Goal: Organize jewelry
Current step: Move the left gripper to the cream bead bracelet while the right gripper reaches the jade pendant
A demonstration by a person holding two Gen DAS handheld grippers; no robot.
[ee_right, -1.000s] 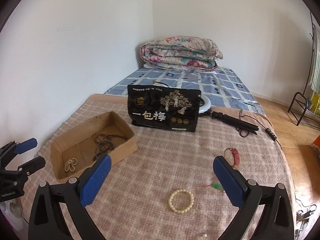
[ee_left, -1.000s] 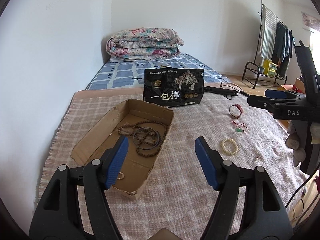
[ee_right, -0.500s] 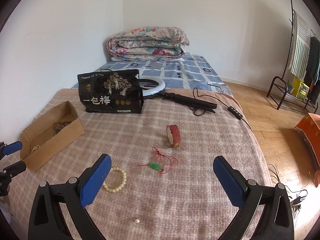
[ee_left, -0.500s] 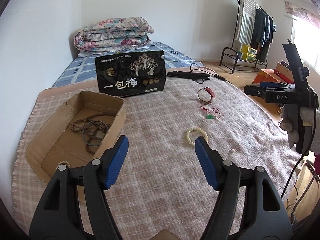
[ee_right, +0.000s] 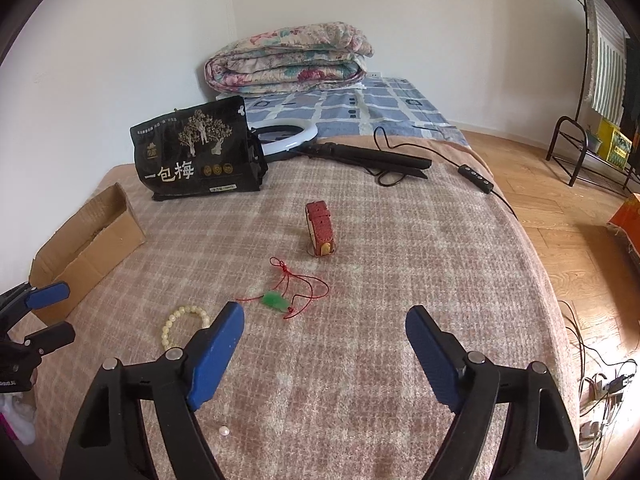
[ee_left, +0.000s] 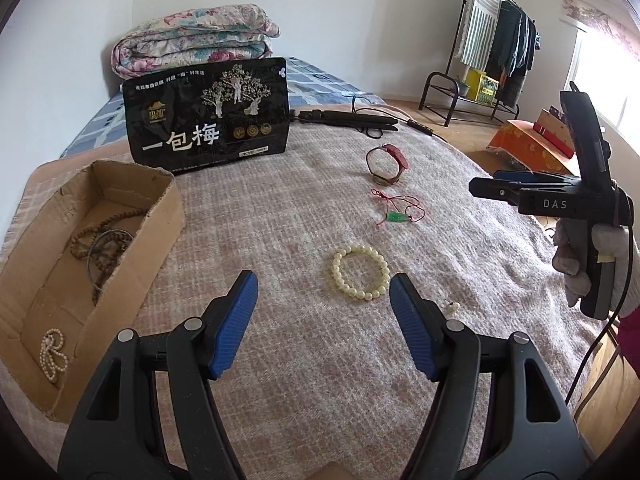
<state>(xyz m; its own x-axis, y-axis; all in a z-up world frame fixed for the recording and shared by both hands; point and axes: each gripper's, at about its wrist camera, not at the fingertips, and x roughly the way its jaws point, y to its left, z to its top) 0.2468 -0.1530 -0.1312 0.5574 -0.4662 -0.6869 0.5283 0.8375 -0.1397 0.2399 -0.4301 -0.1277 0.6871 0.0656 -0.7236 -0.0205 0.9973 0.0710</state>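
Four loose pieces are seen on the blanket (ee_left: 280, 216) right of the cardboard box (ee_left: 160, 216): one cream bead bracelet (ee_left: 361, 272), one green pendant on red cord (ee_left: 397, 216), one red watch (ee_left: 386, 164), one small pearl (ee_left: 452, 304). Inside the box, brown bead strands (ee_left: 102, 240) and one pearl string (ee_left: 51, 354) are counted. Nothing is gripped: the left tongs (ee_left: 323, 320) are released; the right tongs (ee_right: 324, 354), just narrowed, stay parted over bare blanket.

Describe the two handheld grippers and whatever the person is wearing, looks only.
Both are black plastic clamp-style tools with silver pivot rivets and ribbed blue pads. The left gripper is seen along its own fingers; the right gripper from the side carries white "DAS" lettering, and a thin black cable hangs below it. The right hand wears a light grey knit glove with a pink sleeve edge behind it.
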